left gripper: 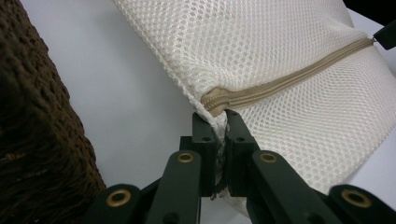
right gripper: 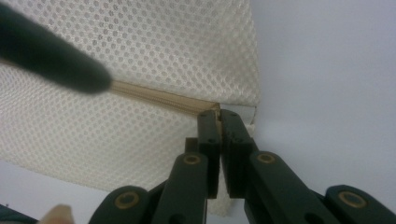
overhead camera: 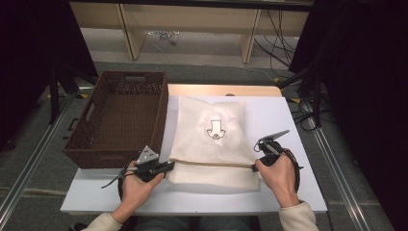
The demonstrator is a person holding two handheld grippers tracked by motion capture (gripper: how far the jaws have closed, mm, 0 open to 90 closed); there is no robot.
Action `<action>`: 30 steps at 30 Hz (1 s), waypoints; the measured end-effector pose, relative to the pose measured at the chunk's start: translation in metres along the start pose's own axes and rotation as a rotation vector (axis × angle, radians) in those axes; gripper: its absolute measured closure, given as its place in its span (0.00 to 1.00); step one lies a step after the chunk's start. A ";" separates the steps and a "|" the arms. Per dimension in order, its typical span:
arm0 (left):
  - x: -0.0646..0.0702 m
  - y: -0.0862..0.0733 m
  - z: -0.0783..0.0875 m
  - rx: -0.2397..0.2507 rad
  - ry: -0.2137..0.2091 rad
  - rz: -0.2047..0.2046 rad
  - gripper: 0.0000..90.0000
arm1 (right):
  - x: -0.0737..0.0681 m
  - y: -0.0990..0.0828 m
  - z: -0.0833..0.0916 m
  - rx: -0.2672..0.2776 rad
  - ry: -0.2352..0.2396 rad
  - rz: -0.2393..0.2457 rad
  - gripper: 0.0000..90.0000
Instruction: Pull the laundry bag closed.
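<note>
Mesh laundry bag (overhead camera: 211, 139) lies just right of the wicker basket (overhead camera: 118, 118). I have my left gripper (left gripper: 218, 122) and right gripper (right gripper: 219, 117) pinched on opposite ends of its zipper seam (left gripper: 289, 79). It looks light and floppy, so I'd hold these corners.

The high view is evenly lit from above: the white table (overhead camera: 288, 187) is bright, the hands cast only faint shadows, and the room's sides fall off into near black. It is soft and slightly grainy, with fine detail lost. In the gripper views the mesh bag (left gripper: 280, 42) is sharp near the jaws, while a dark blurred shape (right gripper: 46, 51) sits out of focus.
</note>
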State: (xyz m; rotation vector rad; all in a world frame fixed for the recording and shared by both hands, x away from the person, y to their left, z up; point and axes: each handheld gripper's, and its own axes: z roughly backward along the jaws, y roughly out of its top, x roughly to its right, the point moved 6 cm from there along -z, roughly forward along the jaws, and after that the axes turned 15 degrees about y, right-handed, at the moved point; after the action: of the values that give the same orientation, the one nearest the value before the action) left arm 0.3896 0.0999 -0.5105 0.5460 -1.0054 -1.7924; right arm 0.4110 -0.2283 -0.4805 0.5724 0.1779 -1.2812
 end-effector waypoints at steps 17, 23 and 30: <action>0.003 -0.006 0.000 -0.017 0.009 -0.051 0.81 | -0.018 0.000 -0.001 -0.002 -0.043 0.044 0.89; 0.007 -0.005 0.003 0.001 0.021 -0.020 0.71 | -0.038 0.001 0.005 0.040 0.013 0.083 0.81; 0.008 0.000 0.010 0.061 0.046 -0.034 0.52 | -0.038 0.004 0.011 0.085 0.036 0.100 0.79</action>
State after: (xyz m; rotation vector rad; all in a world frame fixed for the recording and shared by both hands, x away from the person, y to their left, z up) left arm 0.3786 0.0971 -0.5044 0.6424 -1.0268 -1.7755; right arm 0.4018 -0.2009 -0.4538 0.6698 0.1238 -1.1864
